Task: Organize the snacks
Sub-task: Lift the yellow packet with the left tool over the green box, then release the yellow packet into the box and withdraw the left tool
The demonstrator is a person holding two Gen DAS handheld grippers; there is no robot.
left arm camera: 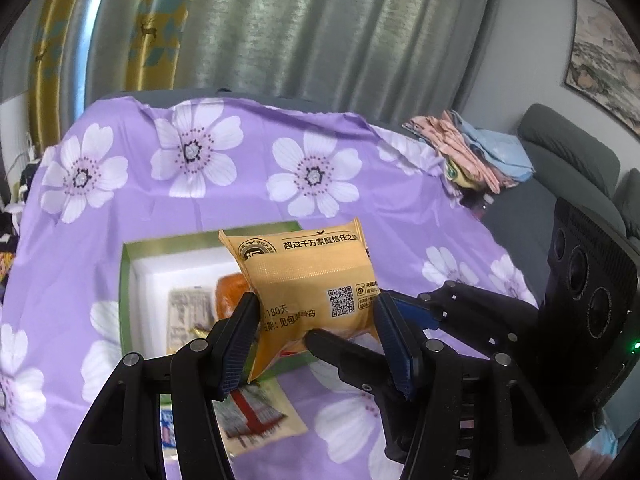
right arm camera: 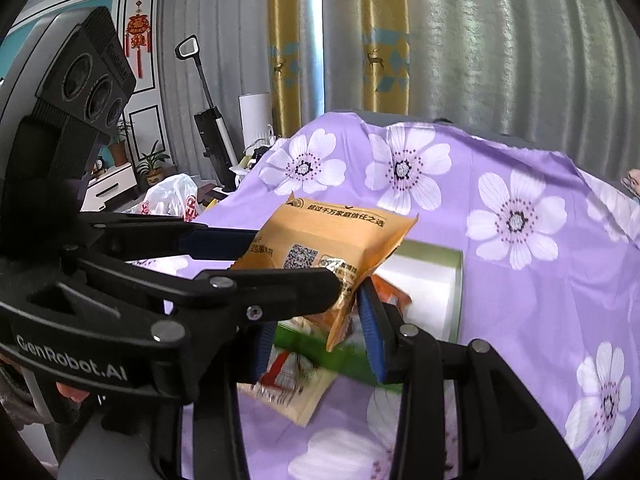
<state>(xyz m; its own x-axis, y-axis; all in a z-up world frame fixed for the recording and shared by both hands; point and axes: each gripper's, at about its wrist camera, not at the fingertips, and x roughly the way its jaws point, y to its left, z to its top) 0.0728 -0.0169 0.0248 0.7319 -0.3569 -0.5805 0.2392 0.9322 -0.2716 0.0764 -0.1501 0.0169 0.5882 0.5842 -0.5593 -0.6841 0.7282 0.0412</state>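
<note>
Snack packet (left arm camera: pixel 308 280) tilted, long axis near-horizontal, above green box (left arm camera: pixel 125 280); left tool (left arm camera: pixel 316 320) and right tool (right arm camera: pixel 352 304) both clamp it.

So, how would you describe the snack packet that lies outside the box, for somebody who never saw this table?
Find the purple flowered tablecloth, then the green-rimmed box on it. On the cloth just beside the box's near edge lies a flat cream packet with a red-and-white print. Unlike the orange packet held above the box, it is not gripped.

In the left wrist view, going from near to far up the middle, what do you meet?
Striped packet → orange packet held over the green box → flowered cloth → curtains.
</note>
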